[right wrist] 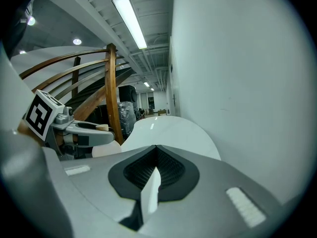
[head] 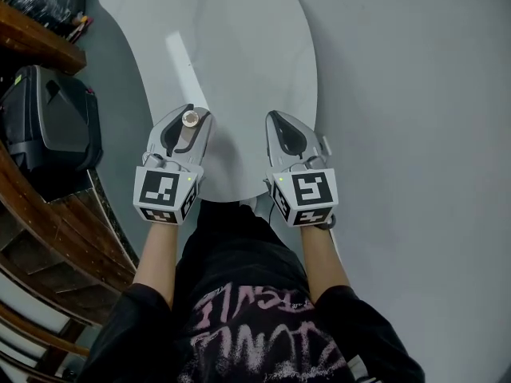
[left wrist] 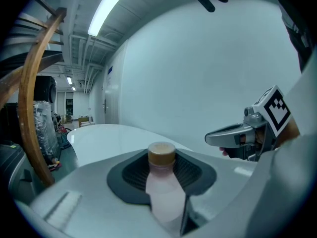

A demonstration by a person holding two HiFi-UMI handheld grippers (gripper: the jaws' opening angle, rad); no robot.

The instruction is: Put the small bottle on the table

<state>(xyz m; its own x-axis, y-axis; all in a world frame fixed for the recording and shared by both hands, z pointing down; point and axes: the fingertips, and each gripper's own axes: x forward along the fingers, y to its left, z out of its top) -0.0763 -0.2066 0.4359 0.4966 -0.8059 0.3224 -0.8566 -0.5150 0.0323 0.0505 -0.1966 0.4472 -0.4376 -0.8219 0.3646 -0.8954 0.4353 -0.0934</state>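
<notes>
Straight ahead the white surface [head: 239, 46] lies open and wide, with room to pass down its middle. My left is tight, though: a black case [head: 52, 122] and curved wooden rails [head: 88, 230] stand close beside the surface's edge. A wall [right wrist: 237, 58] bounds my right.

A black case [head: 52, 122], perhaps a bag, sits beside curved wooden rails [head: 48, 254].

readable text: none | black shirt [head: 239, 325], below the marker cubes [head: 165, 194]: pink lettering, upside down, too blurred to read | cubes: square patterns only
</notes>
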